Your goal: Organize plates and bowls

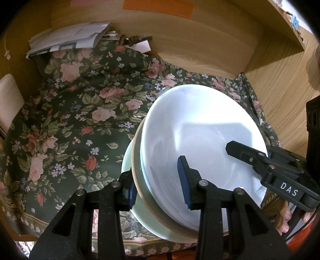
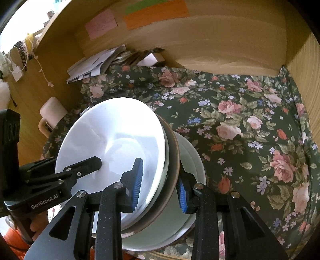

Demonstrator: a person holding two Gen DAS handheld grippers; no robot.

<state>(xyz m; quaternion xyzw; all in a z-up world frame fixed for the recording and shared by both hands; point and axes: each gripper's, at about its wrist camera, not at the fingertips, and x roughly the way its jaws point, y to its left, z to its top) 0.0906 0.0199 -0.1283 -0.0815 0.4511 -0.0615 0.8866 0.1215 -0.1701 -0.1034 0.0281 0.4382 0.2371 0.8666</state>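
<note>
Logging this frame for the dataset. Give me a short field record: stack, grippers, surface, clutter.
stack: white plate on top, tan-rimmed dish under it, pale green dish at the bottom
stack pose: tilted
left gripper: jaws straddle the stack's rim on one side
right gripper: jaws straddle the rim on the opposite side
surface: floral cloth inside a wooden enclosure
clutter: papers at the back corner, sticky notes on the back wall

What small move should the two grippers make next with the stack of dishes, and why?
Probably lower the stack onto the floral cloth: the left gripper and right gripper each straddle its rim on opposite sides, and it looks tilted, with bare cloth beside it.
</note>
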